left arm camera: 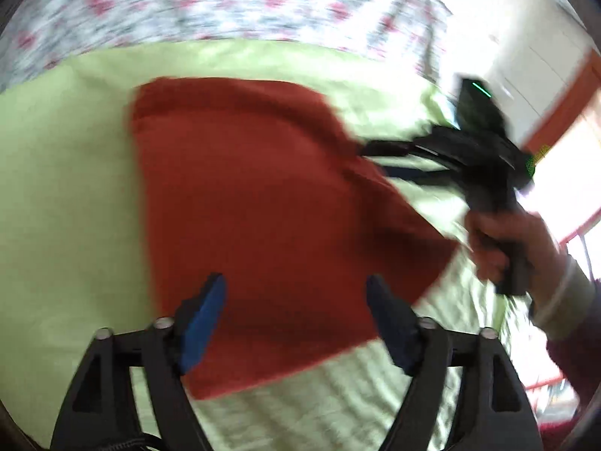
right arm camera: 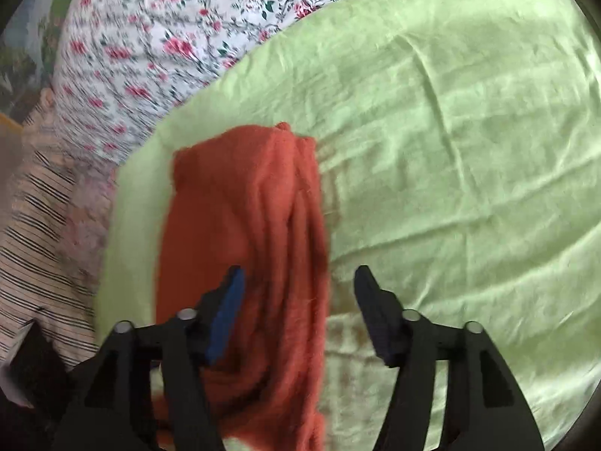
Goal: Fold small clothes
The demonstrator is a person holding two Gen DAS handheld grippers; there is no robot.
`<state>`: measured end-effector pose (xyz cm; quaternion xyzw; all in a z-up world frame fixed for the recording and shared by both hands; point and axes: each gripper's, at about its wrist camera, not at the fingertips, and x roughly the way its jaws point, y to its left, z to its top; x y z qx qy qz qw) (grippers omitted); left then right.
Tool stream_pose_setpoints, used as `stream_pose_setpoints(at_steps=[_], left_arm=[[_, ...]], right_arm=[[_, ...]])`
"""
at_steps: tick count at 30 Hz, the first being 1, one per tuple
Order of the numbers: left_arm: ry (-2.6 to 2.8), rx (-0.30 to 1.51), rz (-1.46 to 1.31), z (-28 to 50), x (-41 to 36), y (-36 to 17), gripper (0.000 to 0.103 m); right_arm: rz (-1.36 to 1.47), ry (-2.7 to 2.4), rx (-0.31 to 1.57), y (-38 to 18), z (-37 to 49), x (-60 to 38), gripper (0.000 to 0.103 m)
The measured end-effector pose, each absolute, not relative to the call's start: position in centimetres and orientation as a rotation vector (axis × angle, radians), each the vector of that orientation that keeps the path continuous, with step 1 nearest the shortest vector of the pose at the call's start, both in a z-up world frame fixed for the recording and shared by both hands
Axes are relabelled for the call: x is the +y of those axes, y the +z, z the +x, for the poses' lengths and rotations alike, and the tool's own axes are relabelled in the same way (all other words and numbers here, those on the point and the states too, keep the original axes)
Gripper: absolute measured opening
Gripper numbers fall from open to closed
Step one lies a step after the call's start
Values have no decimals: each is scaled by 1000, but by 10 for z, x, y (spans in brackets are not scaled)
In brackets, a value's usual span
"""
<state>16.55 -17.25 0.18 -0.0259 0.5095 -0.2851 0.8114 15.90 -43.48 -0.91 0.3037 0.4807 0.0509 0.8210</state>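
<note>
A rust-red cloth lies on a light green sheet. In the left wrist view my left gripper is open just above the cloth's near part, holding nothing. My right gripper, held by a hand, reaches the cloth's right edge; blur hides how its jaws stand there. In the right wrist view the cloth looks folded and creased lengthwise, and my right gripper is open over its right edge, with the left finger above the cloth and the right finger above the sheet.
A white bedspread with pink flowers lies beyond the green sheet. A striped fabric lies at the left in the right wrist view. A bright window and an orange frame are at the right in the left wrist view.
</note>
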Motion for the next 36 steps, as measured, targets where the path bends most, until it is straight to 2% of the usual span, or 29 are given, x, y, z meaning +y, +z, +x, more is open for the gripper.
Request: stream_pose_setpoints(at_steps=[5,12,14,15,16,17,18,19,26,30,36], left_arm=[[-497,1188,-223,220,-131,-30,81],[-547,1289,-436,283,-132,-85,78],[-553,1278,-440,285,-137,-91,52],[-554,1269,-437,286,-138,-92,47],[-558,1257,-438,280,-136,-89,36],[-571,1238,-440,276,-133,-84,30],[-579,1218,-432,270,-132,-76,29],[-587,1199,-421,265,-131,-66,27],[-579,1067,-400,228,-67,-8,26],[-497,1072,-436,217,-11,-9,26],[-379,1125,-478,210,33,-41,28]], right_arm=[[680,176,1039,-18,160,-428,72],[707,250,1081,-44,177,-422,71],[703,277,1089,-47,181,-416,69],[691,282,1097,-48,184,-413,57],[673,276,1107,-49,186,-410,42],[673,274,1121,-51,188,-408,38],[688,278,1121,-51,189,-407,30],[700,283,1113,-48,188,-406,27],[685,366,1066,-23,189,-359,25],[702,462,1067,-30,202,-312,25],[660,536,1136,-57,227,-247,25]])
